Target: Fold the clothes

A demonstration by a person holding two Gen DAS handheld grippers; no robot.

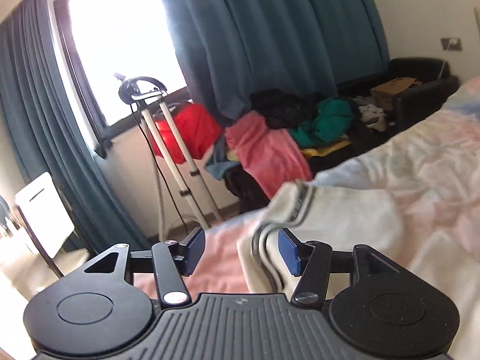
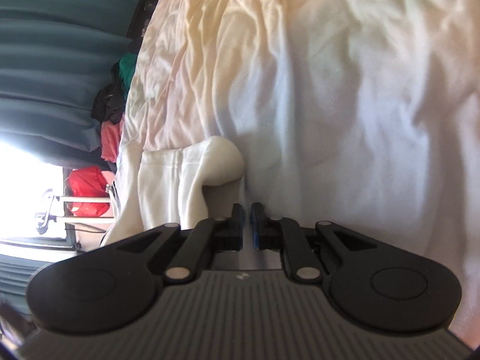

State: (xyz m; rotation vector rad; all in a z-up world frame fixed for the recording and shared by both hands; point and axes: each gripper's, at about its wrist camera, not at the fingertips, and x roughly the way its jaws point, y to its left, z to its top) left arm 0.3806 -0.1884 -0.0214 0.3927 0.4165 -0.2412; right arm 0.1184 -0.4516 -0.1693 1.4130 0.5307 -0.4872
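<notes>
Left gripper: jaws spread, a banded edge of the cream garment lying between them, nearer the right pad and ungripped. The garment runs ahead and rightward over the pastel bedsheet. Right gripper: jaws nearly closed; whether they pinch cloth, cannot tell. Its rolled view alone shows a rounded garment fold just ahead-left. Left view alone shows the stripe trim.

Strong daylight comes from the window, up and to the left of the left gripper; its glass is blown out to pure white. The bed sheet ahead of the right gripper is bright but soft with motion blur. Fisheye distortion bends the curtains near the edges.
</notes>
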